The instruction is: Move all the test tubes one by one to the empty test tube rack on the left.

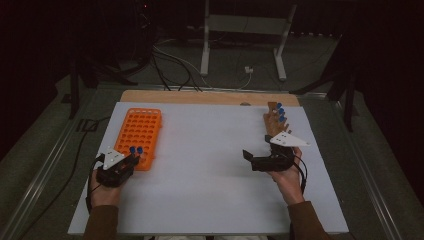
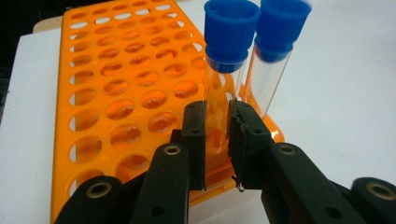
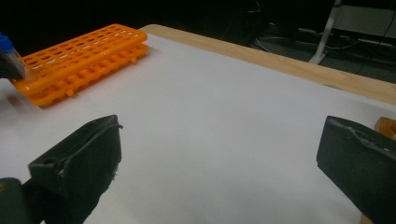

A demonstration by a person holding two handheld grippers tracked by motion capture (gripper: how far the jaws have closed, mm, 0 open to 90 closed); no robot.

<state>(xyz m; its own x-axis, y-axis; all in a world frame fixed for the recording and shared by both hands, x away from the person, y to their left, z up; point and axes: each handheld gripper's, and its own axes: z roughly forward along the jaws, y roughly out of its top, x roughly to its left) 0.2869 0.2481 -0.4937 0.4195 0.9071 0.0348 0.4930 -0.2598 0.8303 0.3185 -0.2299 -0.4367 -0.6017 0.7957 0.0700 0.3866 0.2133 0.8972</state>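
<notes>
Tube (image 2: 223,88) clamped between left tool (image 2: 217,144) pads — upright in orange rack (image 2: 116,84).

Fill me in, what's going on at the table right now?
A person holds a gripper in each hand. The left gripper is shut on a blue-capped tube standing in the near corner of the orange rack, beside a second capped tube. The right gripper hangs open over the white table, near a wooden holder with more blue-capped tubes.
</notes>
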